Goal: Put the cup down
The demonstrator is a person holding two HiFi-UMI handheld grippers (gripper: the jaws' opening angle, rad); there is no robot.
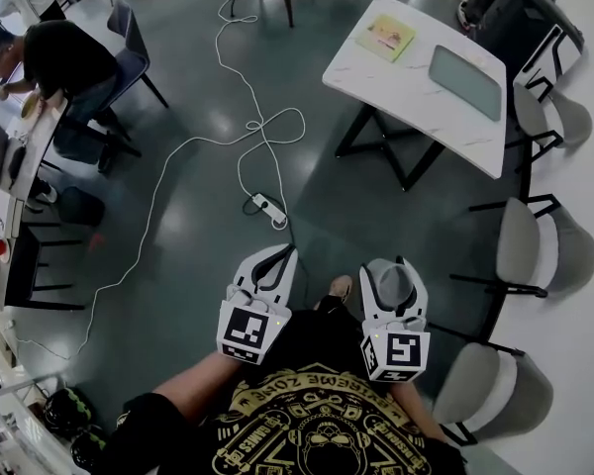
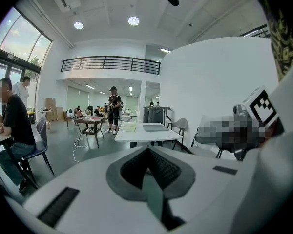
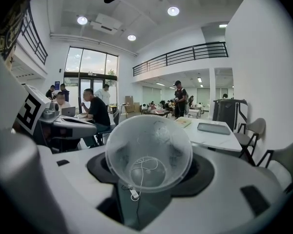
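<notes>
The person holds both grippers close to the body, above the dark grey floor [image 1: 188, 255] and well short of any table. The right gripper [image 1: 393, 268] has its jaws spread wide and clamped on the clear plastic cup [image 3: 149, 152]. The cup lies on its side between the jaws, and the right gripper view looks at it end-on. The floor and a thin white cable show through its wall. In the head view the cup shows as a pale, cloudy round shape at the far end of the right gripper, in the air over the floor.

The left gripper [image 1: 276, 258] is just to the left of the right one, apart from it. Its jaws are together with nothing between them.

Farther away and to the right is a white table [image 1: 406, 102]. It carries a yellow-green booklet [image 1: 386, 36] near its far edge and a flat grey tray [image 1: 465, 80] to the right of that. Grey chairs [image 1: 523, 245] stand along the right side. On the floor beyond the grippers lies a white power strip [image 1: 266, 207], and a long white cord [image 1: 168, 161] loops away from it to the far left. At the far left a seated person [image 1: 64, 62] in a black shirt leans over another table [image 1: 35, 151].
</notes>
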